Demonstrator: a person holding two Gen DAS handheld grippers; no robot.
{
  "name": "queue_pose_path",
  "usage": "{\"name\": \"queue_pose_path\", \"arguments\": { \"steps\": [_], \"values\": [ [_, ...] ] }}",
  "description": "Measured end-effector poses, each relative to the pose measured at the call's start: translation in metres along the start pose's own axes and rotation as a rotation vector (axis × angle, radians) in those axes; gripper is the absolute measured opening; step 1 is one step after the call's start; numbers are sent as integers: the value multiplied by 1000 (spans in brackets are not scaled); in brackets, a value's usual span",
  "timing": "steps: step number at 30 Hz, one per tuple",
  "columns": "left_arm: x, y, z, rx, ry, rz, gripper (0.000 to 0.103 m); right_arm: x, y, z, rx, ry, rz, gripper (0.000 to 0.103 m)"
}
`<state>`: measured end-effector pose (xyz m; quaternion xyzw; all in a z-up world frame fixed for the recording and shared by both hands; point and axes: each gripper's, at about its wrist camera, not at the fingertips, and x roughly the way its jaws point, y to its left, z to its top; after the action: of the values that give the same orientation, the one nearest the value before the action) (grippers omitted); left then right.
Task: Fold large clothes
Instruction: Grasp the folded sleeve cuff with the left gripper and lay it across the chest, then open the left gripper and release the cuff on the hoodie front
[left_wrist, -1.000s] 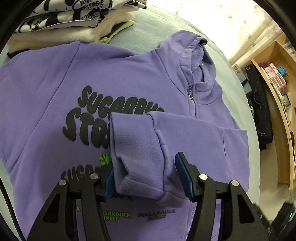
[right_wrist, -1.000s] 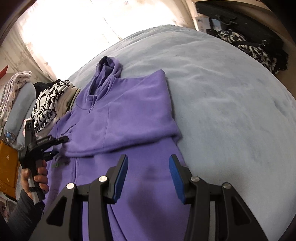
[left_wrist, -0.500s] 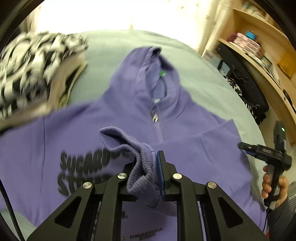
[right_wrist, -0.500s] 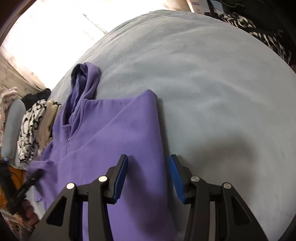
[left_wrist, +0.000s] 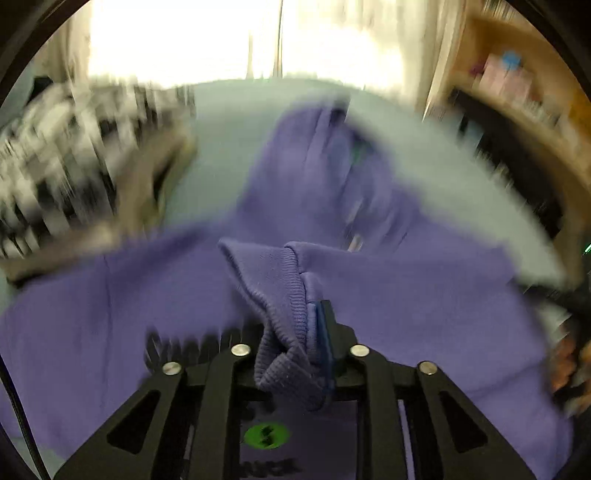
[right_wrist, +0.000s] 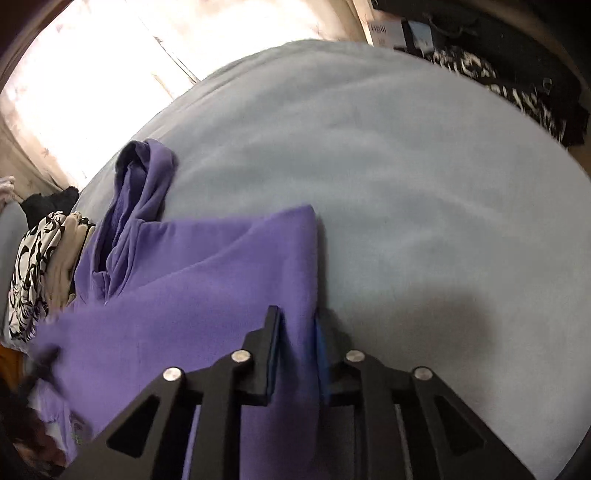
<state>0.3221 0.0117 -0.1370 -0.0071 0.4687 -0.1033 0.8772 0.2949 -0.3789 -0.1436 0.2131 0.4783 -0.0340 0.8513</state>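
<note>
A purple zip hoodie (left_wrist: 424, 302) lies front up on the pale blue bed (left_wrist: 229, 147), hood (right_wrist: 147, 177) toward the window. My left gripper (left_wrist: 295, 343) holds the ribbed sleeve cuff (left_wrist: 269, 280) lifted over the chest; its jaws are opening slightly, with the pads still on the cuff. This view is motion-blurred. My right gripper (right_wrist: 297, 332) is at the hoodie's (right_wrist: 207, 295) folded right side edge; its jaws are closing with the fabric pinched between the blue pads.
A stack of folded clothes (left_wrist: 74, 166) with a black-and-white print sits left of the hoodie, also seen as the clothes stack (right_wrist: 40, 266). Wooden shelves (left_wrist: 517, 110) and dark garments (right_wrist: 498, 81) lie beyond the bed's right side. The bed cover (right_wrist: 406, 184) stretches bare to the right.
My left gripper closed on the sleeve cuff and lifted it while rolling. My right gripper moved from the hoodie's lower front to its right side edge and closed onto the fabric.
</note>
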Motion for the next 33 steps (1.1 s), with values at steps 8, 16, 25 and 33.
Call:
{"name": "queue_pose_path", "arguments": {
  "steps": [8, 16, 25, 33],
  "values": [
    [3, 11, -13, -29, 18, -111, 52, -47, -24, -16, 48, 38, 114, 48],
    [-6, 24, -23, -145, 102, -99, 52, -58, -8, -68, -63, 125, 145, 47],
    [-5, -2, -37, -14, 102, -6, 24, -58, 4, -98, -143, 79, -14, 25],
    [-43, 25, -30, -123, 44, 36, 47, -97, 8, -87, -76, 43, -60, 38]
  ]
}}
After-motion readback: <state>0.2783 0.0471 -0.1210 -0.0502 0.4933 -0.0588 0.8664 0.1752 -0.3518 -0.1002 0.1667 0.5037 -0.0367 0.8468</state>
